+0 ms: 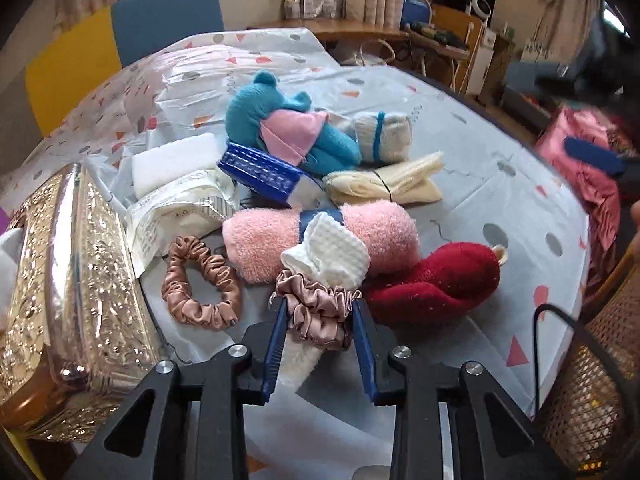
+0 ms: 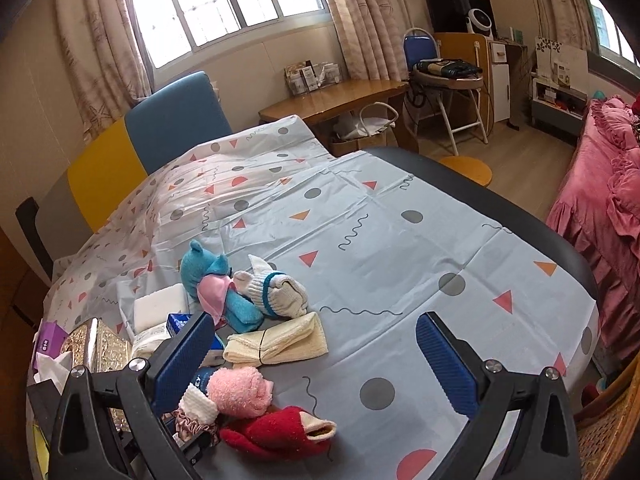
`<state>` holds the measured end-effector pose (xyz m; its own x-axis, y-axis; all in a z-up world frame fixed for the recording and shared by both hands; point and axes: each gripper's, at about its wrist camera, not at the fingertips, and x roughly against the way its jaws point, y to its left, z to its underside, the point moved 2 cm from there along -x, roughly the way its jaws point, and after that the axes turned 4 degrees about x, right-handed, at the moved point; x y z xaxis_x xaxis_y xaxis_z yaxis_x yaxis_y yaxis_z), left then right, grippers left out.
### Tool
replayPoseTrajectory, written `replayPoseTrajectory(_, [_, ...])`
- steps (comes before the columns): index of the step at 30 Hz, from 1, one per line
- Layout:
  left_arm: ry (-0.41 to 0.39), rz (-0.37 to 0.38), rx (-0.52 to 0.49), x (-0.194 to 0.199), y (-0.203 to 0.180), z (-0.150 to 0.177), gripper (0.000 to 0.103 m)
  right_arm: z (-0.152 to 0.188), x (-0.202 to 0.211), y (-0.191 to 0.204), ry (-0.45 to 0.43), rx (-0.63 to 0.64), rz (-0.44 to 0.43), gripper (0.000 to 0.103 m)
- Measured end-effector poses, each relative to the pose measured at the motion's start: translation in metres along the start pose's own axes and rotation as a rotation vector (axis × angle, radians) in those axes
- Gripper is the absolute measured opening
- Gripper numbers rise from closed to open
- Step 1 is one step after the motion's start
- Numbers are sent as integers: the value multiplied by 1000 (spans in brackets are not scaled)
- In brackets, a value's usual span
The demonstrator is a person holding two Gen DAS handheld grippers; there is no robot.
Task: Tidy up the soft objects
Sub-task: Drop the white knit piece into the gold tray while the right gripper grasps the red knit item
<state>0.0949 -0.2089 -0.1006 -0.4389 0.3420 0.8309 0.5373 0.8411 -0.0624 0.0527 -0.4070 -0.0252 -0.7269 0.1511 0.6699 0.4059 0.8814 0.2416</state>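
Straddling the scrunchie [image 1: 316,314] on the bench [image 1: 500,200], my left claw [image 1: 320,304] brackets it, grip unconfirmed. It's light, slippery satin; I'd pinch the bunched middle. Right claw [image 2: 316,334] hangs wide, empty, above the pile.

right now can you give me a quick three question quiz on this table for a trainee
1. True or false: the left tongs grip a scrunchie.
2. Which sits nearest the red sock? A teal sock; B pink sock; C white block.
3. Fill in: the right tongs are ____ and hold nothing.

Key: 1 true; 2 B; 3 open
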Motion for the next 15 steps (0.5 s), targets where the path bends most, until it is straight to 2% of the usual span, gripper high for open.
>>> replayPoseTrajectory(2, [-20, 15, 6, 9, 4, 2, 27, 3, -9, 3, 50, 11, -19, 95])
replayPoseTrajectory(4, [-33, 40, 14, 18, 8, 4, 26, 10, -21, 8, 127, 31, -55, 81])
replayPoseTrajectory(6, [-50, 59, 25, 29, 10, 6, 26, 18, -32, 15, 204, 56, -101, 75])
replayPoseTrajectory(11, [-82, 92, 53, 54, 16, 6, 26, 42, -45, 48, 339, 225, -168, 73])
replayPoseTrajectory(15, [-102, 119, 54, 72, 20, 4, 26, 61, -44, 73, 393, 383, -209, 73])
